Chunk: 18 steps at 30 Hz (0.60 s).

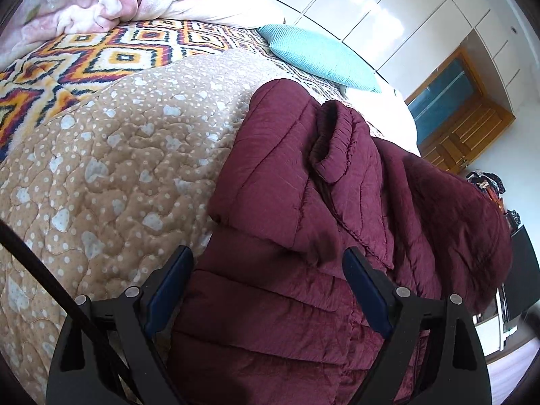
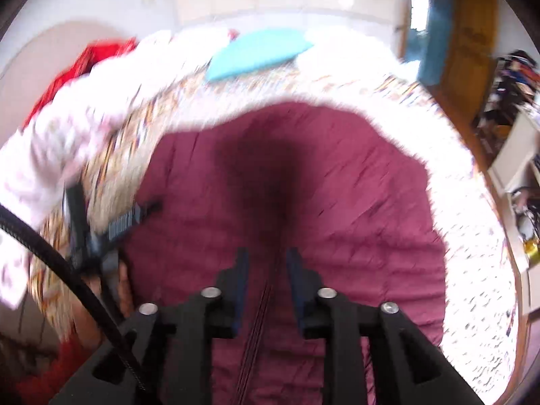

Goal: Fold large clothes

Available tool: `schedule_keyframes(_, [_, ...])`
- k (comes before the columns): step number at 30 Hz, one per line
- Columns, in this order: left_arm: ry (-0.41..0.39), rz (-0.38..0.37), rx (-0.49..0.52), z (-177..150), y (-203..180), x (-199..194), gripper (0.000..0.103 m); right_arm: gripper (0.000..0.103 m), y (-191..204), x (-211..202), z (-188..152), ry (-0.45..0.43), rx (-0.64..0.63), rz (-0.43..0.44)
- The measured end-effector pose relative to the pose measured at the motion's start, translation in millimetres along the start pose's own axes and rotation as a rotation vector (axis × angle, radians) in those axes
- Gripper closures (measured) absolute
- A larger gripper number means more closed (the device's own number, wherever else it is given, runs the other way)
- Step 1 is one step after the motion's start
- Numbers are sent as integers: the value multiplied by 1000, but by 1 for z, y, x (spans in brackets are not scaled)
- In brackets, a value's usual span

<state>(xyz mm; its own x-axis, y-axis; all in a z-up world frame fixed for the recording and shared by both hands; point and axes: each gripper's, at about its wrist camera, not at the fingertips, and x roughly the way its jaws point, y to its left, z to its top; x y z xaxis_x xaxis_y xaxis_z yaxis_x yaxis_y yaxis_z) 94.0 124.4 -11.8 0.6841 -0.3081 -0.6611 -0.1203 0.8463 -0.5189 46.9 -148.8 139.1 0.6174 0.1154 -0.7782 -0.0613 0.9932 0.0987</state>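
A maroon quilted puffer jacket [image 1: 303, 202] lies on the bed over a tan dotted quilt [image 1: 111, 155]. One sleeve is folded across its body, cuff [image 1: 332, 141] upward. My left gripper [image 1: 266, 263] is open, its jaws wide apart over the jacket's lower part, holding nothing. In the blurred right wrist view the jacket [image 2: 337, 202] spreads below my right gripper [image 2: 266, 263], which is partly open and empty above the zipper line. The left gripper [image 2: 101, 233] shows at the jacket's left edge.
A patterned orange blanket [image 1: 101, 54], a pink crumpled blanket [image 1: 101, 0] and a turquoise pillow [image 1: 320, 57] lie farther up the bed. White wardrobe doors [image 1: 388, 6] and a wooden door [image 1: 462, 128] stand behind. A cluttered shelf [image 2: 513, 155] is at the right.
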Motion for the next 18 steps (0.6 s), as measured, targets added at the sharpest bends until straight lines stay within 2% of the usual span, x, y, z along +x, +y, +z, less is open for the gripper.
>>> schedule_keyframes(3, [1,4,2,-1,0,1,14,75,0,4,31,-91,20,-40])
schedule_keyframes(5, [3,11,7,1,-1,3,14,75,8,26,52,-133,-1,-94])
schedule_keyframes(7, [6,20,16,1,-2,4,14,75,8,61,63,-92,19,-115])
schedule_keyframes(9, [8,28,22,2,-4,5,14,74,8,109,69,11,76,-52])
schedule_keyframes(12, [9,37,27,2,-5,7,14,74,24,178,54,187,92,53])
schedule_keyframes(13, [9,38,29,2,-5,7,14,74,32,193,48,199,78,51])
schedule_keyframes(14, [9,38,29,2,-5,7,14,74,37,196,44,167,59,26])
schedule_keyframes(15, [9,38,29,2,-5,7,14,74,41,195,42,137,35,9])
schedule_keyframes(18, [9,37,27,2,-5,7,14,74,44,180,41,132,-35,-26])
